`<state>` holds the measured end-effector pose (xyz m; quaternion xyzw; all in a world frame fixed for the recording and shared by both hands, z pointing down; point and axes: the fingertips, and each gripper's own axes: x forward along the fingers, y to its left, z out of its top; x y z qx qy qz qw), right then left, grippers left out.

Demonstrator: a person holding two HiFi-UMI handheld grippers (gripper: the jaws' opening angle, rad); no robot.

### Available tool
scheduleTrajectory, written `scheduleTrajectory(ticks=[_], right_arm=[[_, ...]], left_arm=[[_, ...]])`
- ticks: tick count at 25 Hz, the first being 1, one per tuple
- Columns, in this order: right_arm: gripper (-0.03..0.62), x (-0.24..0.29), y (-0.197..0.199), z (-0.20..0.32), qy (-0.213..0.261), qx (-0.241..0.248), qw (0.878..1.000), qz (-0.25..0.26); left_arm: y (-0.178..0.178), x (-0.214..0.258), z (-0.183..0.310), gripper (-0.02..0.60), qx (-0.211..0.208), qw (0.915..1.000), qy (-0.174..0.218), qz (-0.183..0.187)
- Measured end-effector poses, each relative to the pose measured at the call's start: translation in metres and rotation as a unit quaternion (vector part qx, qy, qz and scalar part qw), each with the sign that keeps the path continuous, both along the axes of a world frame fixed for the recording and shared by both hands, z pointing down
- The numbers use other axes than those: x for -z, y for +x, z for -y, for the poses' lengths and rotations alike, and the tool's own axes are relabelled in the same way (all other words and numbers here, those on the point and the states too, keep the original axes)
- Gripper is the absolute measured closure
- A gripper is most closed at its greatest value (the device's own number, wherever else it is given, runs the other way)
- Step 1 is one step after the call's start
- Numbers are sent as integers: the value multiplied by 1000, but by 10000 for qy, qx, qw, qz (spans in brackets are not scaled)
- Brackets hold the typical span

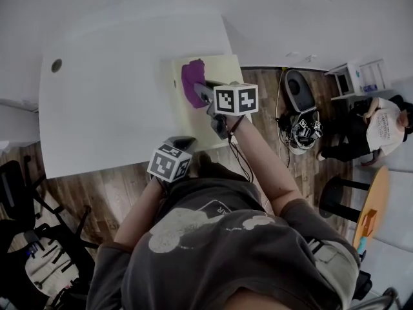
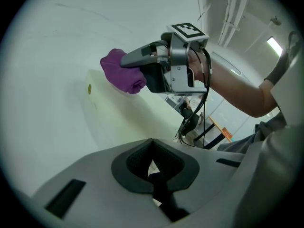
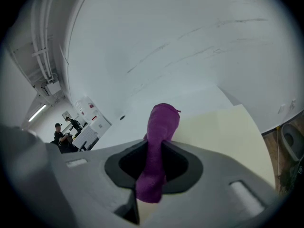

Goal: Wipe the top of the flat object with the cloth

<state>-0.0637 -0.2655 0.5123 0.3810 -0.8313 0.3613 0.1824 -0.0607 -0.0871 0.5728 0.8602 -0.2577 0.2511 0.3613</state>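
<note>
A grey bin (image 1: 299, 90), a black stool (image 1: 341, 192), a round wooden table (image 1: 373, 206) and a seated person (image 1: 381, 126) were seen on the wood floor (image 1: 84, 192) to the right of the white table (image 1: 116, 102). A black office chair (image 1: 16, 196) was seen at the lower left.

The pale yellow board (image 1: 226, 66) was laid at the table's near right corner. Part of it was hidden by the right gripper (image 1: 205, 90) and its marker cube (image 1: 235, 99). The purple cloth (image 1: 191, 81) was rested on the board's top and was clamped between the right gripper's jaws. The left gripper (image 1: 179, 142) was held over the table's near edge, its jaws closed together with nothing between them.

A round hole (image 1: 57, 64) was seen in the tabletop at the far left. Ceiling pipes (image 3: 42, 46) and a strip light (image 2: 274, 44) were shown only in the gripper views.
</note>
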Motion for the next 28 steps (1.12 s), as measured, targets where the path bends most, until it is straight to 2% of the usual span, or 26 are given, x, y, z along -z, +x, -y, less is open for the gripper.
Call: scheduleTrajectory(ticks=[9, 17, 28], right_arm=[[520, -9, -18, 36, -67, 475, 9988, -21], [520, -23, -27, 61, -238, 583, 9980, 55], [519, -41, -29, 80, -190, 799, 9962, -291]], left_arm=[[3, -2, 4, 581, 309, 9992, -148, 191], [2, -3, 7, 581, 557, 9979, -208, 254], [5, -4, 13, 581, 690, 9965, -222, 414]])
